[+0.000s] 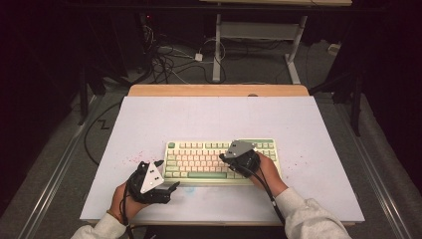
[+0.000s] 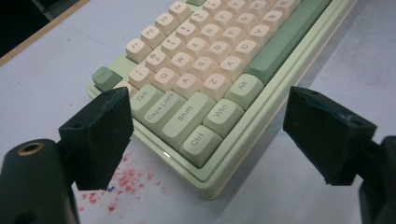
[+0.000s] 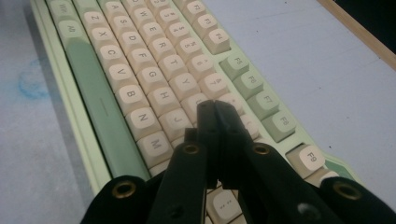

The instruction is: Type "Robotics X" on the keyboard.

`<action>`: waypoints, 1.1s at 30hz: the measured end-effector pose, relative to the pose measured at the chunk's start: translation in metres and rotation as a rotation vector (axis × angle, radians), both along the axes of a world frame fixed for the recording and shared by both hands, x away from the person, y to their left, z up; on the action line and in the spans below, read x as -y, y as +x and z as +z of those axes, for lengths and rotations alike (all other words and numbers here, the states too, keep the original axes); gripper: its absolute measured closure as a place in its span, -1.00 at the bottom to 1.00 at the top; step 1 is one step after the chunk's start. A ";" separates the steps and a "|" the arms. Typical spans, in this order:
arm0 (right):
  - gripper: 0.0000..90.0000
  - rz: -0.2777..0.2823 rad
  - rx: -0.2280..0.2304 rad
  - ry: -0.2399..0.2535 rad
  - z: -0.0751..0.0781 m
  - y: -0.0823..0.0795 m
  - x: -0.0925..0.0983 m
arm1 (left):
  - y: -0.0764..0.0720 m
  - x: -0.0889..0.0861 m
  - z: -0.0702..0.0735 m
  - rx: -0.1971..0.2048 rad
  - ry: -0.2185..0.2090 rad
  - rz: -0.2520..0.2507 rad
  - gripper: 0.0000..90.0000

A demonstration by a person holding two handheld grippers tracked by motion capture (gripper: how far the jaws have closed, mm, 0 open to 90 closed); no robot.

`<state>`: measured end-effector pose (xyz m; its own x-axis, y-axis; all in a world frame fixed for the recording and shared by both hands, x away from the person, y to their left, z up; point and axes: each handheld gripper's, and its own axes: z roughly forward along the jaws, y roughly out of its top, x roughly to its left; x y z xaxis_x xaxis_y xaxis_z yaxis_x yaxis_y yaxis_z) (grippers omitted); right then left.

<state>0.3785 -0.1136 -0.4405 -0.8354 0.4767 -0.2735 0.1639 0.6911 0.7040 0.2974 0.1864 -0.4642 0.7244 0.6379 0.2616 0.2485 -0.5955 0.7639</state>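
Observation:
A pale green keyboard (image 1: 221, 160) with cream and green keys lies on the white table near its front edge. My right gripper (image 1: 225, 156) is shut with nothing between its jaws and hovers over the right half of the keyboard (image 3: 140, 70). In the right gripper view its joined tips (image 3: 214, 109) sit just above the keys around I and K. My left gripper (image 1: 169, 174) rests on the table by the keyboard's front left corner (image 2: 196, 154). Its jaws stand wide apart, and its two fingertips (image 2: 100, 130) frame that corner, with nothing gripped.
Red speckles (image 2: 126, 182) stain the table (image 1: 214, 117) beside the keyboard's left end, and a faint blue smudge (image 3: 30, 84) lies in front of it. A wooden strip (image 1: 219, 90) edges the far side. Cables (image 1: 169, 59) and desk legs (image 1: 217, 47) stand on the floor beyond.

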 end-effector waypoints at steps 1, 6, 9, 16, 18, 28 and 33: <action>1.00 0.000 -0.001 0.000 -0.001 0.001 -0.001 | 0.000 0.000 0.000 -0.001 -0.001 -0.001 -0.66; 1.00 -0.008 -0.006 -0.013 -0.003 0.008 -0.008 | 0.000 0.001 0.000 -0.003 0.001 -0.004 -0.66; 1.00 -0.010 -0.004 -0.029 -0.005 0.009 -0.011 | 0.000 0.000 0.000 -0.004 0.000 -0.006 -0.66; 1.00 -0.020 -0.024 -0.074 -0.008 0.013 -0.016 | 0.000 0.000 0.000 -0.005 0.002 -0.010 -0.66; 1.00 -0.018 -0.022 -0.058 -0.006 0.011 -0.014 | 0.000 0.000 0.000 -0.006 0.002 -0.007 -0.66; 1.00 -0.017 0.024 0.060 0.010 -0.002 0.001 | 0.000 0.001 0.001 -0.008 0.002 -0.011 -0.66; 0.91 -0.019 0.052 0.114 0.018 -0.011 0.012 | 0.000 0.001 0.002 -0.005 0.002 -0.011 -0.65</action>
